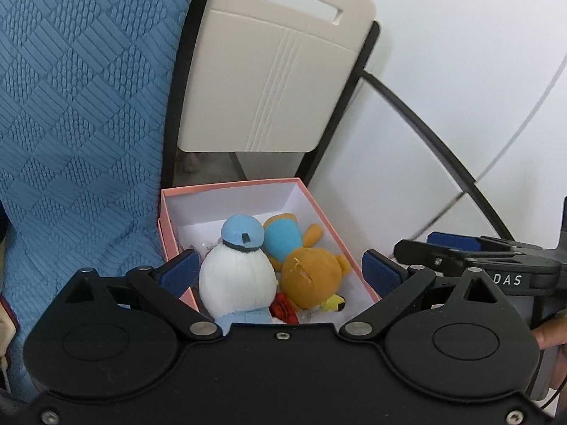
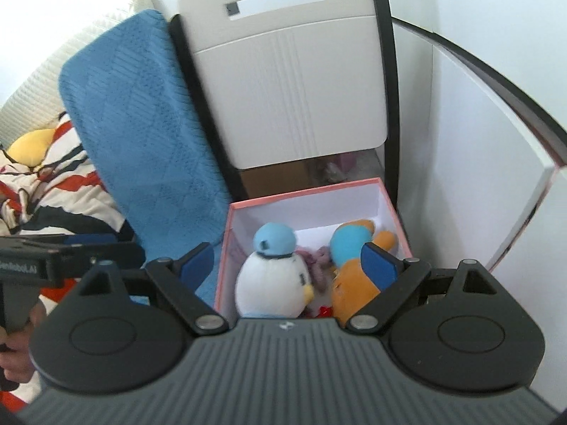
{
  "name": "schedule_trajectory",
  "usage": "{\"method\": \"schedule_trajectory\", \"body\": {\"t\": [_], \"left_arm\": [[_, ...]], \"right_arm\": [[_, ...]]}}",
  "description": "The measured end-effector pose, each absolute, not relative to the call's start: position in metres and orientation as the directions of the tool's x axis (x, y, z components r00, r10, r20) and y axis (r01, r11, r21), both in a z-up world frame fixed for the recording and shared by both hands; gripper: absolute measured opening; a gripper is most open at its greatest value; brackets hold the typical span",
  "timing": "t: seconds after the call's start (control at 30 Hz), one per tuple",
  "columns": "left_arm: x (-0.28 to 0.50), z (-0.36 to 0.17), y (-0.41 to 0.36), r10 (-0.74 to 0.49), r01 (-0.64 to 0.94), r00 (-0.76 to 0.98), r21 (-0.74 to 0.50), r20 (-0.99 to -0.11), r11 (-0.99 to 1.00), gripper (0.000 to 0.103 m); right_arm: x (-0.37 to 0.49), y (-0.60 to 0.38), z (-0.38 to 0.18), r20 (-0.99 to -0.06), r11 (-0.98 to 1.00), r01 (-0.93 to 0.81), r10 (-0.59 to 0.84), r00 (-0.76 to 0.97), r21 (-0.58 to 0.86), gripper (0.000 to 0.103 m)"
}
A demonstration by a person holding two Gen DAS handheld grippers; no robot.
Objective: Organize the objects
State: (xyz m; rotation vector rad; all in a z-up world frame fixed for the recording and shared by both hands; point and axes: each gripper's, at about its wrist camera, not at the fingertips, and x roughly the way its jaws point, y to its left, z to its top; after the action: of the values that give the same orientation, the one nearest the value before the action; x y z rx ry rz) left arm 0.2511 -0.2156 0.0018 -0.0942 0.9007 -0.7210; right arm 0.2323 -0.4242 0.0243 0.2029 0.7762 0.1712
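A pink box (image 1: 329,219) with a white inside holds a white plush duck in a light blue cap (image 1: 237,272), an orange plush bear in a blue top (image 1: 308,272), a small red thing (image 1: 283,306) and a small yellow thing (image 1: 335,304). My left gripper (image 1: 281,272) is open and empty, hovering over the box's near end, fingers either side of the toys. In the right wrist view the box (image 2: 226,248), duck (image 2: 273,279) and bear (image 2: 351,294) show again, with a pinkish knitted thing (image 2: 317,262) between them. My right gripper (image 2: 288,265) is open and empty above the box.
A beige chair back (image 1: 269,81) with black frame stands behind the box. A blue textured cushion (image 1: 78,113) leans at the left. White panels (image 2: 478,141) close the right side. A striped blanket (image 2: 53,184) and yellow plush (image 2: 28,145) lie far left.
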Motion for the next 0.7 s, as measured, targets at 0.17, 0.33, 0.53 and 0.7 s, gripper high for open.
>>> {"method": "schedule_trajectory", "body": {"t": [0.17,0.33,0.53,0.7], "left_arm": [[0.234,-0.002,-0.197,-0.611,0.538,0.417,-0.359,-0.673,0.763,0.098],[0.225,-0.011,-0.181,-0.611,0.53,0.427,-0.363,-0.666,0.766,0.098],[0.212,-0.021,-0.167,-0.607,0.521,0.447,-0.36,-0.657,0.774,0.098],[0.202,-0.033,-0.162,-0.61,0.515,0.452,-0.368,-0.651,0.774,0.098]], "right_arm": [[0.201,-0.411,0.026,-0.664,0.965,-0.075,0.227,0.713,0.25,0.091],[0.176,-0.399,0.017,-0.66,0.962,-0.063,0.23,0.716,0.268,0.091],[0.157,-0.389,0.007,-0.65,0.963,-0.055,0.218,0.728,0.262,0.091],[0.151,-0.386,-0.001,-0.645,0.96,-0.056,0.228,0.729,0.276,0.091]]}}
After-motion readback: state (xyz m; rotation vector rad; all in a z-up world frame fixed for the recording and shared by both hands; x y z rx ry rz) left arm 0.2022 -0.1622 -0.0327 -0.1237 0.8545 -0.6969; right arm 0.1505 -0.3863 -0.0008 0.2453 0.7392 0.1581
